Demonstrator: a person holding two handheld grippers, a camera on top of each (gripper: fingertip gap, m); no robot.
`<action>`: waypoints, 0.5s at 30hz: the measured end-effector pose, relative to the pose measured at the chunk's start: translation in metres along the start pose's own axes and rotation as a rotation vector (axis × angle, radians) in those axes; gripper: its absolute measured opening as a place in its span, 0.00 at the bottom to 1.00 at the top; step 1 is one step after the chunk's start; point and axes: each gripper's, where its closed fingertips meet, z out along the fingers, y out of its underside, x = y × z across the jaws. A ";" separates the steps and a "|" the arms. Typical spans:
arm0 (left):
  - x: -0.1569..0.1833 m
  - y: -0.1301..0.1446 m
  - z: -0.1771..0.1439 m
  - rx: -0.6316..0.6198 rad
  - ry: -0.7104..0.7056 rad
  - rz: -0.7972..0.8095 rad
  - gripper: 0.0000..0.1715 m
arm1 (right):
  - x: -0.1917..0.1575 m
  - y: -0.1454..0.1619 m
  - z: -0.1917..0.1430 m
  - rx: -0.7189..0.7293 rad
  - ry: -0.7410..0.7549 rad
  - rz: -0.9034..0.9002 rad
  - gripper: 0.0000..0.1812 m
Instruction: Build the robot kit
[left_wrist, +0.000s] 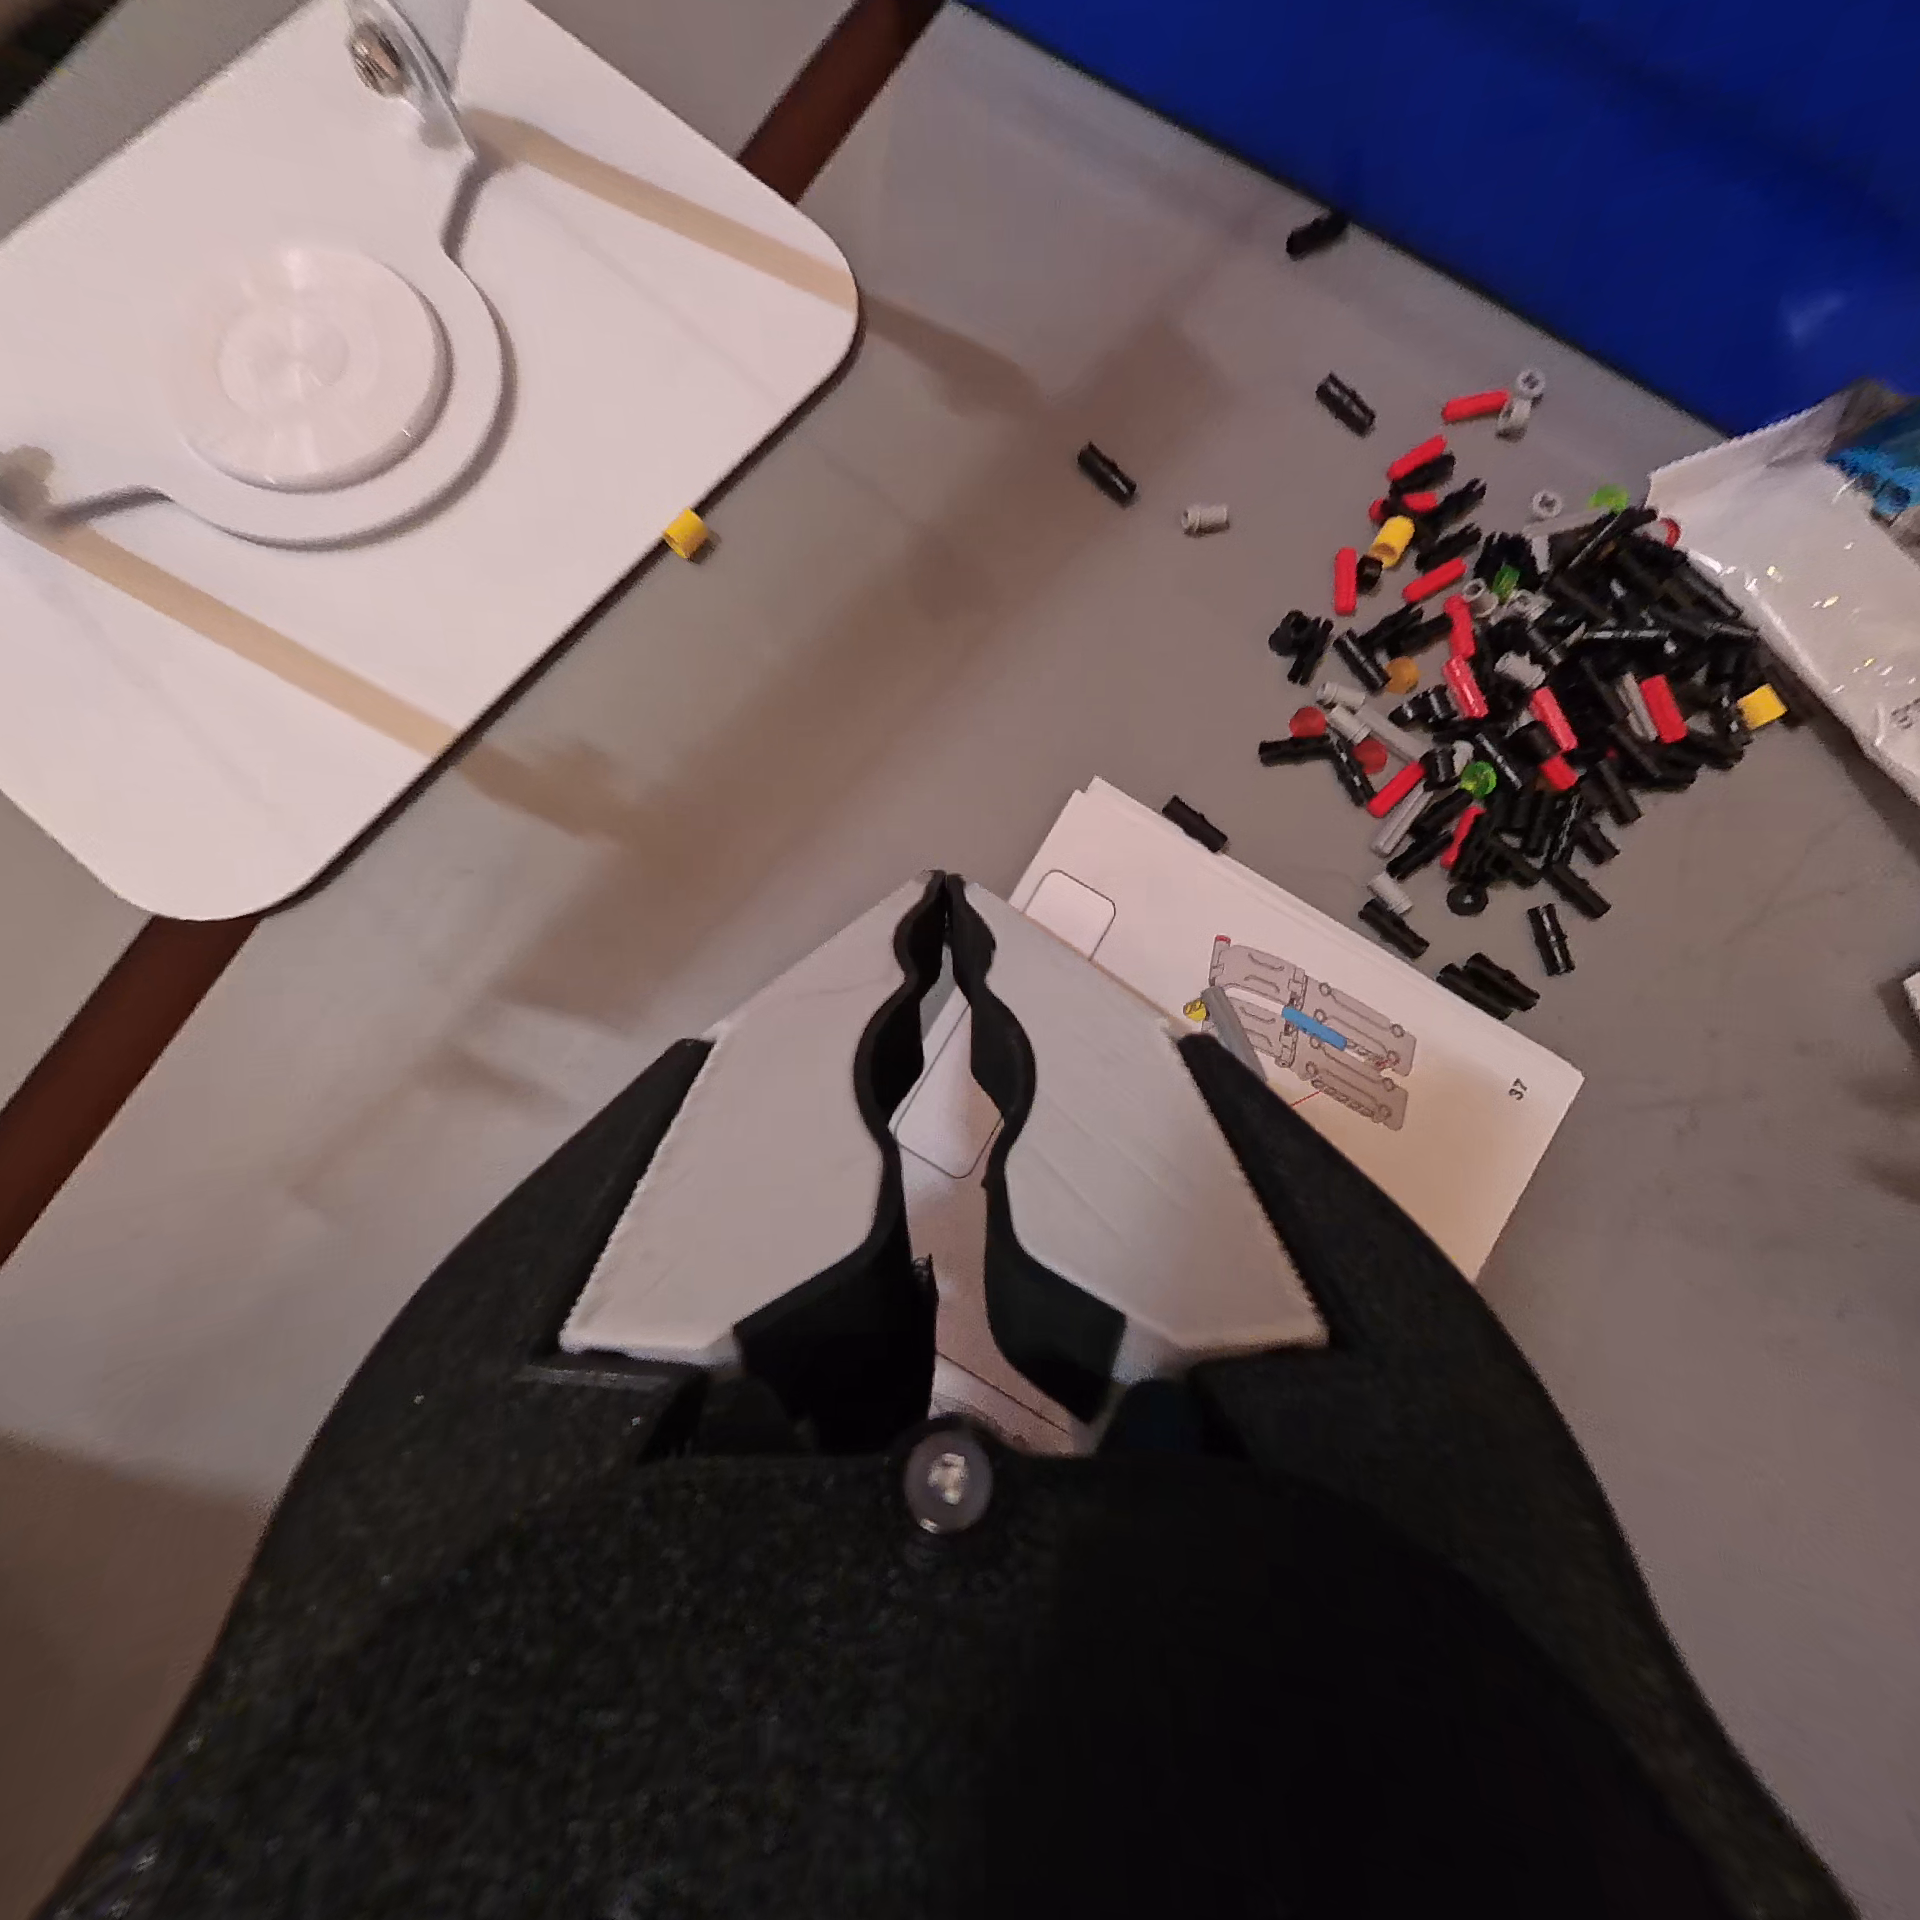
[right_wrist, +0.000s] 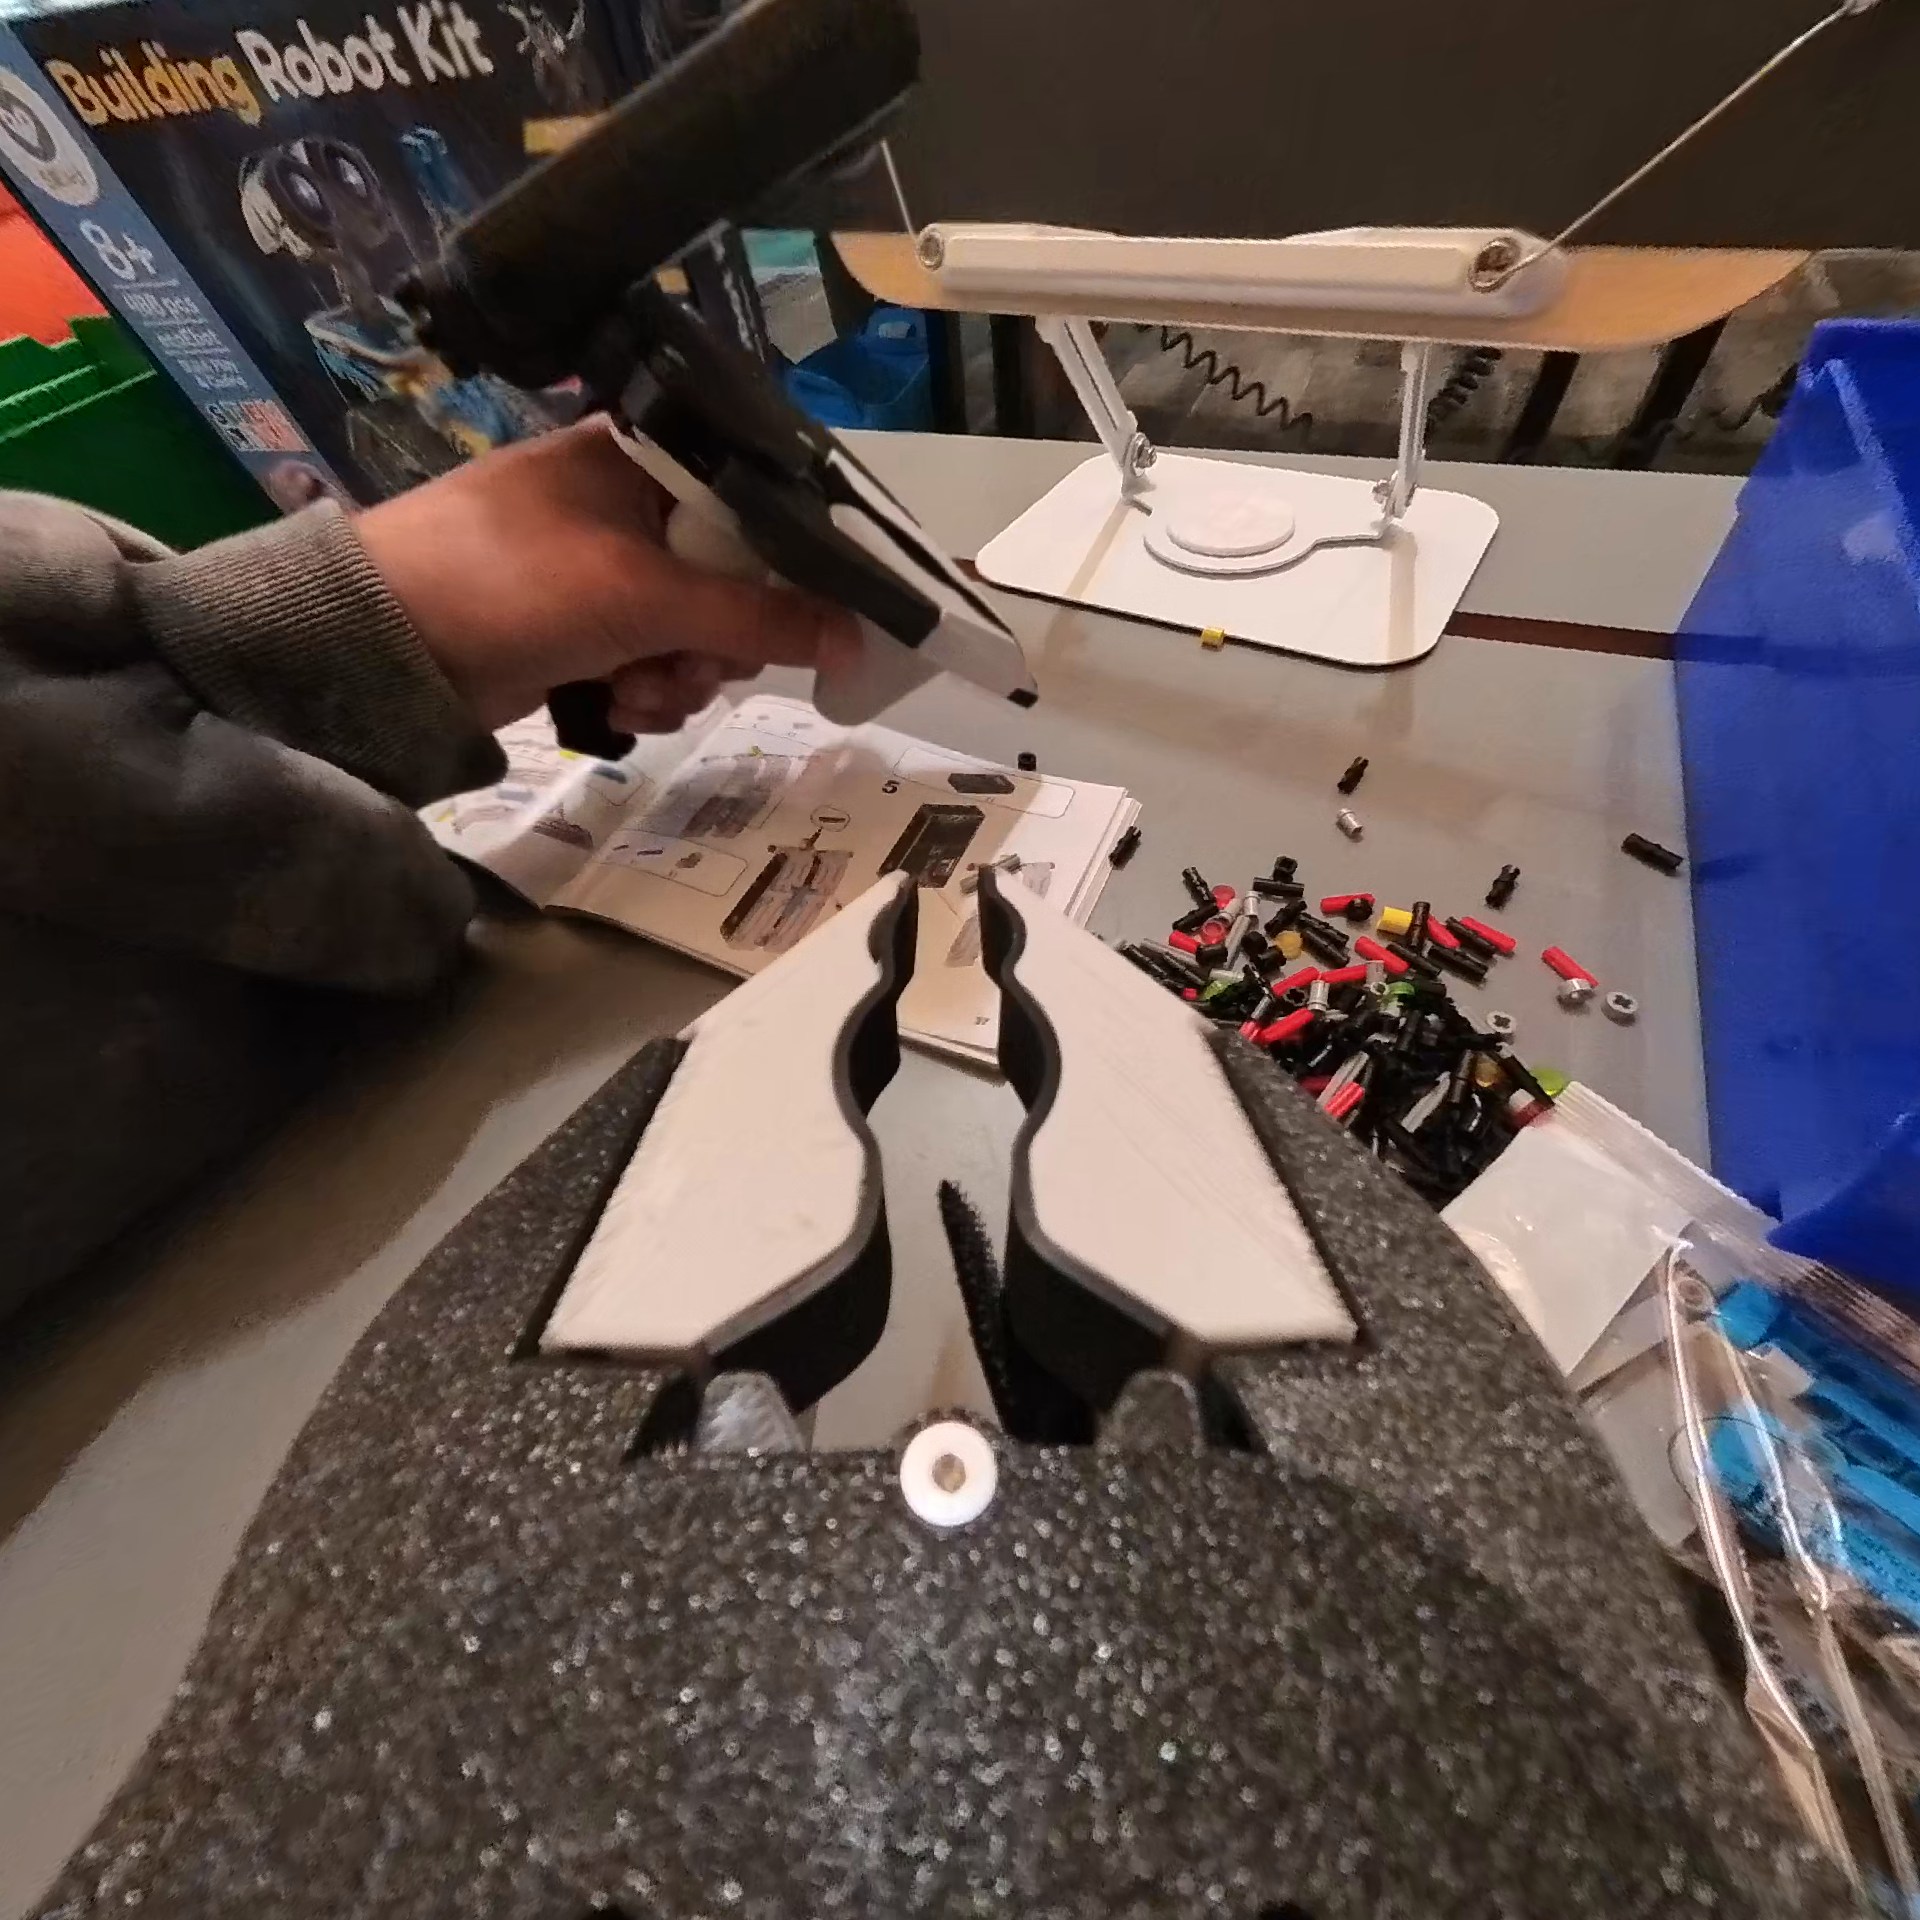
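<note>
The left gripper (left_wrist: 943, 894) hung above the instruction booklet (left_wrist: 1351, 1049), its tips pressed together on nothing. The right gripper (right_wrist: 945, 883) hovered over the booklet's near corner, slightly spread and empty. Nothing looked assembled: the pile of small pegs (right_wrist: 1382, 1029) lay loose just right of the booklet, and the bag of blue parts (right_wrist: 1787, 1382) sat beyond the pile. Bare table (left_wrist: 935, 644) lay between booklet and white stand (left_wrist: 312, 416); the blue bin (right_wrist: 1818, 727) walled the pile's far side.
</note>
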 end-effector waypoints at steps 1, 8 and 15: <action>-0.001 -0.003 -0.003 0.008 -0.001 -0.004 0.00 | 0.001 0.000 0.000 0.001 0.000 0.003 0.06; -0.002 0.018 0.003 -0.090 0.028 -0.002 0.13 | 0.000 0.002 0.001 -0.012 -0.004 0.002 0.06; -0.002 0.020 0.015 -0.092 0.018 0.005 0.12 | -0.002 0.005 0.003 -0.025 -0.011 -0.002 0.06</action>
